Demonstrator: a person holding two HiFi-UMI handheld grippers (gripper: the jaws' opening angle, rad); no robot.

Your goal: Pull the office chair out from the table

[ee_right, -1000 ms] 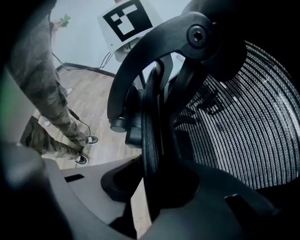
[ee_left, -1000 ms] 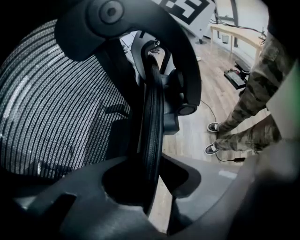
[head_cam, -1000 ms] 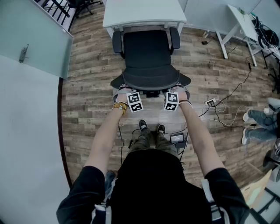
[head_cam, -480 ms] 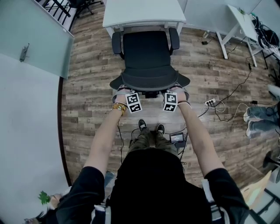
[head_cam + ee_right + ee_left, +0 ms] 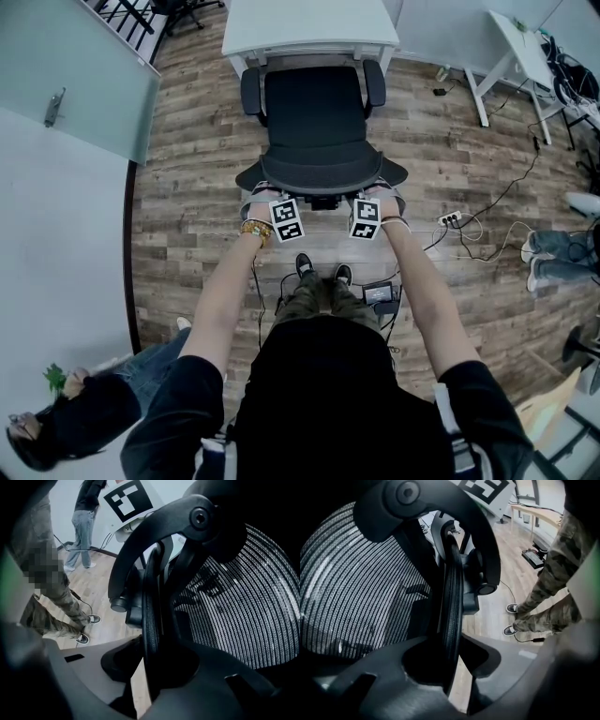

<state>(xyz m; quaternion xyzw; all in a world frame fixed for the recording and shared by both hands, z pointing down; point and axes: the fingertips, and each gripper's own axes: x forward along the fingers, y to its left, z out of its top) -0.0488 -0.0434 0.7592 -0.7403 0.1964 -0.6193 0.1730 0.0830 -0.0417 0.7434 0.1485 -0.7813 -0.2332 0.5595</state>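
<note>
Office chair [image 5: 314, 112] backrest rim clamped in left gripper [image 5: 451, 654] and right gripper [image 5: 151, 667].

office chair [image 5: 315, 117] at table [image 5: 309, 23] (near side), person [image 5: 323, 394] behind

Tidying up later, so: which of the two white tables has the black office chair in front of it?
The top-centre table in the head view; the office chair stands at its near edge. The upper-right table stands aside.
</note>
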